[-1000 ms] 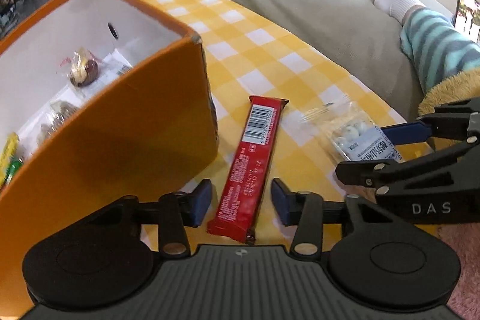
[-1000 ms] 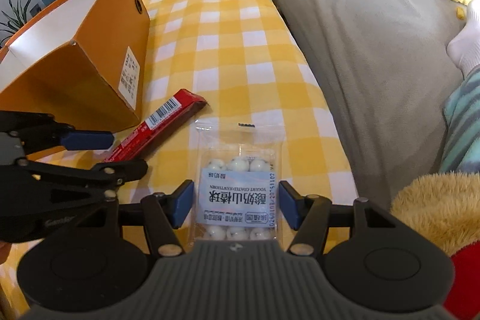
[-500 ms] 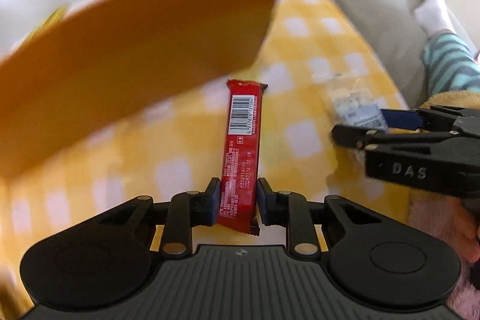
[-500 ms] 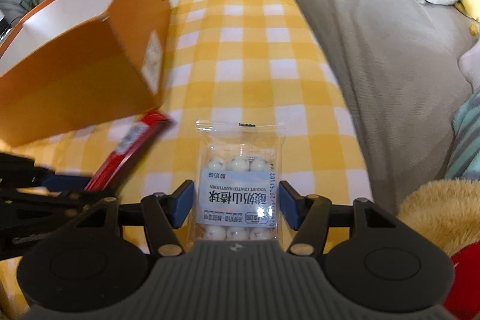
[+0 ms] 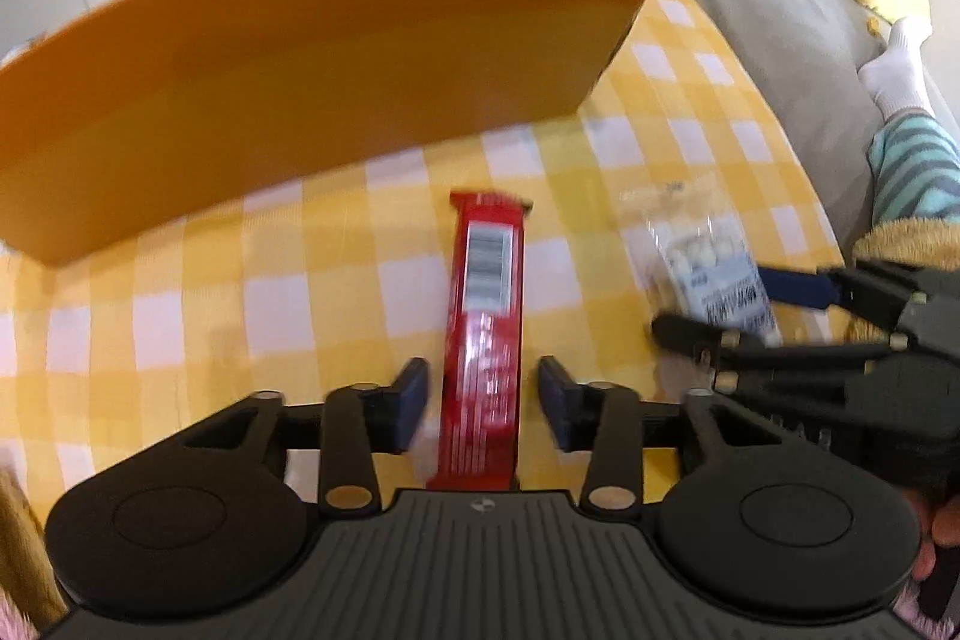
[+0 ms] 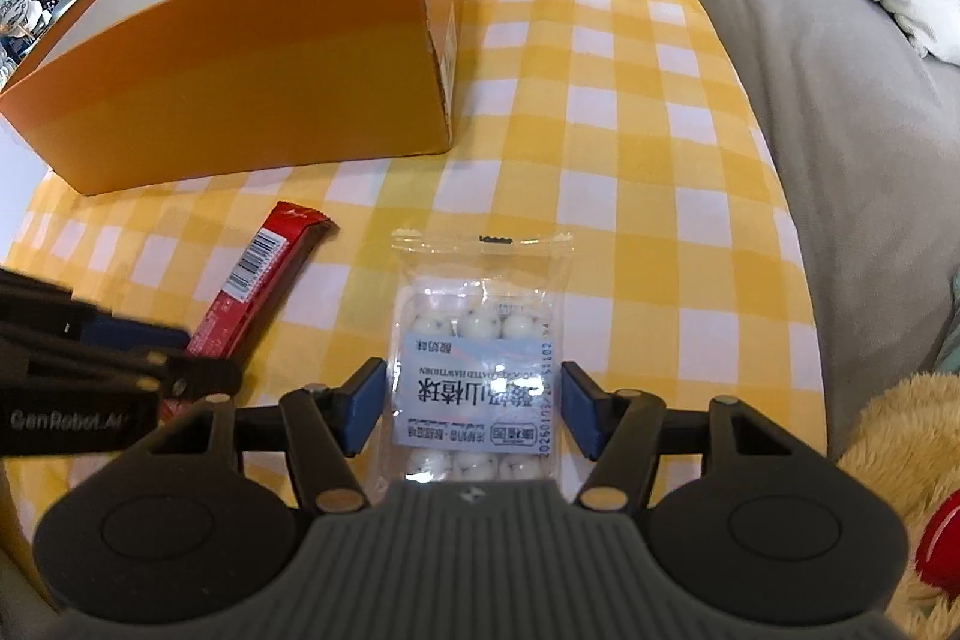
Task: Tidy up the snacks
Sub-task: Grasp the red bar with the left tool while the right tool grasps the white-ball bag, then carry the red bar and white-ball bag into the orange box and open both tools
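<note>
The clear snack bag (image 6: pixel 477 352) is showing a pale blue label with upside-down Chinese characters, the words "COATED HAWTHORN" and a row of date digits down its right edge; white coated balls are sitting above and below the label. The red bar wrapper (image 5: pixel 483 334) is showing a white barcode panel, its small print too blurred to read. "GenRobot.AI" is printed on the left gripper's body at the left edge of the right wrist view.

An open orange cardboard box (image 6: pixel 240 58), white inside, is standing on the far left of the yellow-and-white checked tablecloth (image 6: pixel 630 160), with a few wrapped snacks lying inside. A grey sofa (image 6: pixel 840 112) with a white cushion is running along the right.

The left gripper (image 5: pixel 483 403) is opening, its blue pads standing apart from the bar lying between them. The right gripper (image 6: pixel 474 409) is also opening, its pads just clear of the bag's sides, the bag lying flat between them.
</note>
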{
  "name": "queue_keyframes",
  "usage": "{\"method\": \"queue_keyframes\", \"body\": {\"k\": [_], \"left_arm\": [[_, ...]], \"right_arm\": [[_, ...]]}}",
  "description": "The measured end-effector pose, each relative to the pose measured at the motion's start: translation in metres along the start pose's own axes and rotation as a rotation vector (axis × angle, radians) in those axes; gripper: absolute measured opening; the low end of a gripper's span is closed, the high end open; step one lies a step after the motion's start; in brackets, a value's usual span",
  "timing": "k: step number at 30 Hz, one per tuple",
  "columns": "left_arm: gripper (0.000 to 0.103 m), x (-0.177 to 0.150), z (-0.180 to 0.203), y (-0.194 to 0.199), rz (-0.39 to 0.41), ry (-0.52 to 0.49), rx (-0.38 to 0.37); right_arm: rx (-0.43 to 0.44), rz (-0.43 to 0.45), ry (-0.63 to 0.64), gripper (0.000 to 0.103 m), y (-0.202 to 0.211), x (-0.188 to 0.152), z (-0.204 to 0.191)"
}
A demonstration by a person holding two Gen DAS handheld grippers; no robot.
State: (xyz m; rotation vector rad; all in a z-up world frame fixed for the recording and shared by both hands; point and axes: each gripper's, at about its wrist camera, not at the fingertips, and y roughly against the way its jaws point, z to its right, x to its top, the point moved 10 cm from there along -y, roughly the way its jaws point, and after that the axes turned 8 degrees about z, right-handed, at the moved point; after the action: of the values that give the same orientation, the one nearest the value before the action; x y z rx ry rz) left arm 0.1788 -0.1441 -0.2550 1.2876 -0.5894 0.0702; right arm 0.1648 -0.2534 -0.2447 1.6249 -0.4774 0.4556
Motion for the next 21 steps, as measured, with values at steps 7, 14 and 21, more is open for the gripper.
{"method": "queue_keyframes", "body": {"k": [7, 14, 21], "left_arm": [[0.06, 0.014, 0.001, -0.011, 0.037, -0.035, 0.055], [0.059, 0.013, 0.007, -0.014, 0.057, -0.111, 0.094], [0.058, 0.012, 0.008, -0.014, 0.074, -0.127, 0.111]], "right_arm": [[-0.008, 0.017, 0.061, 0.068, -0.005, 0.002, -0.006], [-0.04, 0.028, 0.121, 0.074, -0.01, 0.002, -0.011], [-0.031, 0.009, 0.115, 0.082, -0.013, 0.002, -0.01]]}}
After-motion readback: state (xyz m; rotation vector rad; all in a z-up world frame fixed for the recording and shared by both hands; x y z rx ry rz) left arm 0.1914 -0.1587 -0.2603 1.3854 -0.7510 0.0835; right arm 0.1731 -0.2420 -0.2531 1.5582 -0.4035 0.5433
